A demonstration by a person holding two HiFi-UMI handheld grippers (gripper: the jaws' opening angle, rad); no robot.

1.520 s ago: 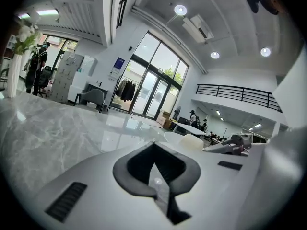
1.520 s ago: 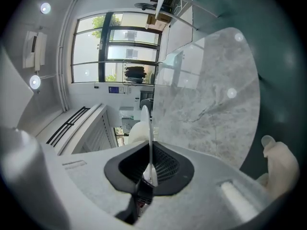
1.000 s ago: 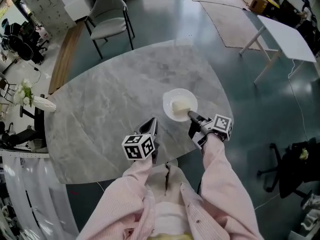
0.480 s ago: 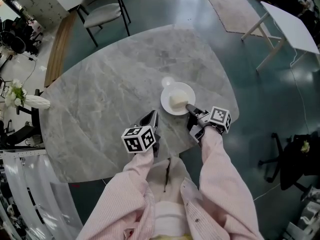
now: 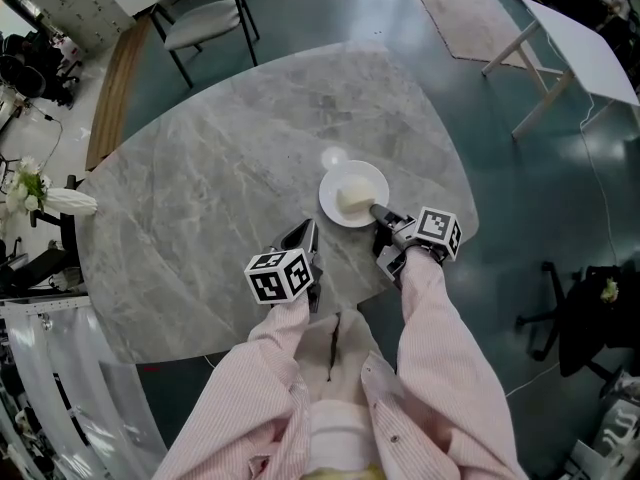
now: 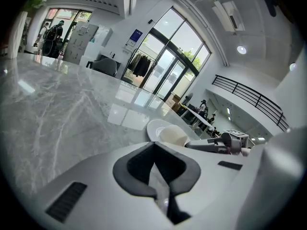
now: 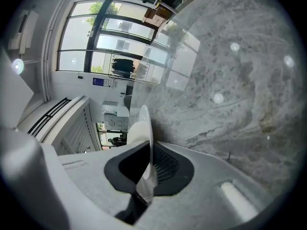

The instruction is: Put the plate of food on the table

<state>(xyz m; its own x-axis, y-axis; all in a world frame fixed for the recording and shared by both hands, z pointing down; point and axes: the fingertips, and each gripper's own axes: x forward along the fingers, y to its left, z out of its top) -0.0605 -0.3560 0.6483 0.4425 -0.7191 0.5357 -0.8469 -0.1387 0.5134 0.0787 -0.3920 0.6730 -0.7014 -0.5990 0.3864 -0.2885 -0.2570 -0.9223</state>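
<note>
A white plate point(image 5: 353, 193) carries a pale bun-like lump of food point(image 5: 350, 199) over the near right part of the grey marble table point(image 5: 220, 198). My right gripper point(image 5: 378, 212) is shut on the plate's near rim; in the right gripper view the plate point(image 7: 145, 128) stands edge-on between the jaws of the right gripper point(image 7: 146, 169). Whether the plate rests on the marble I cannot tell. My left gripper point(image 5: 303, 236) hovers left of the plate, shut and empty. In the left gripper view, the plate point(image 6: 156, 128) and the food point(image 6: 173, 135) lie ahead to the right.
The table's near edge runs just under both grippers. A grey chair point(image 5: 200, 18) stands at the far side. A white table point(image 5: 585, 58) and a rug point(image 5: 470, 18) are at the upper right, a black office chair point(image 5: 590, 318) at the right, and flowers point(image 5: 40, 193) at the left.
The right gripper has carried the plate a little farther in over the table. The left gripper has stayed about where it was.
</note>
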